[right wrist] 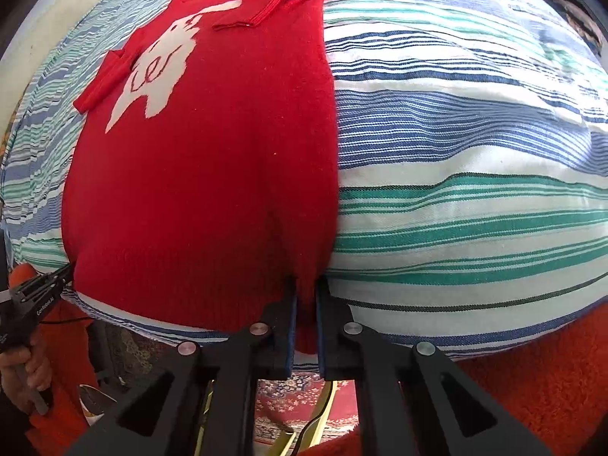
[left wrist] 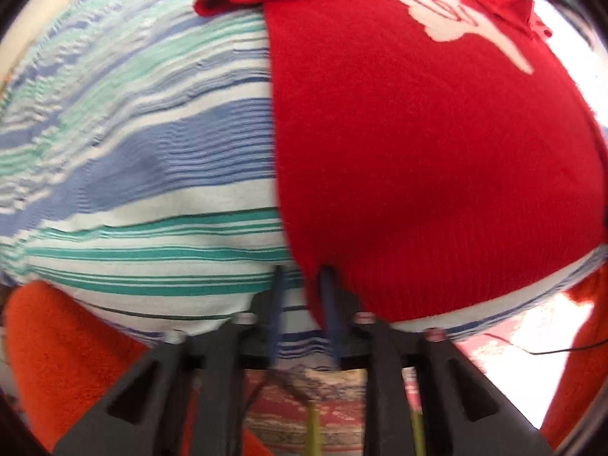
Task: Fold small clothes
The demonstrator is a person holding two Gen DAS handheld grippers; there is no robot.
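Red sweater (right wrist: 205, 174) flat on striped cover (right wrist: 471, 197). Right tool (right wrist: 306, 304) pinching hem corner; left tool (left wrist: 300, 285) at opposite hem corner, grip shallow, only partly closed. Risk: knit slips, fold skews.

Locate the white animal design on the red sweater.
The white animal design sits on the far part of the red sweater, upper left in the right wrist view and upper right in the left wrist view, on the striped cloth.
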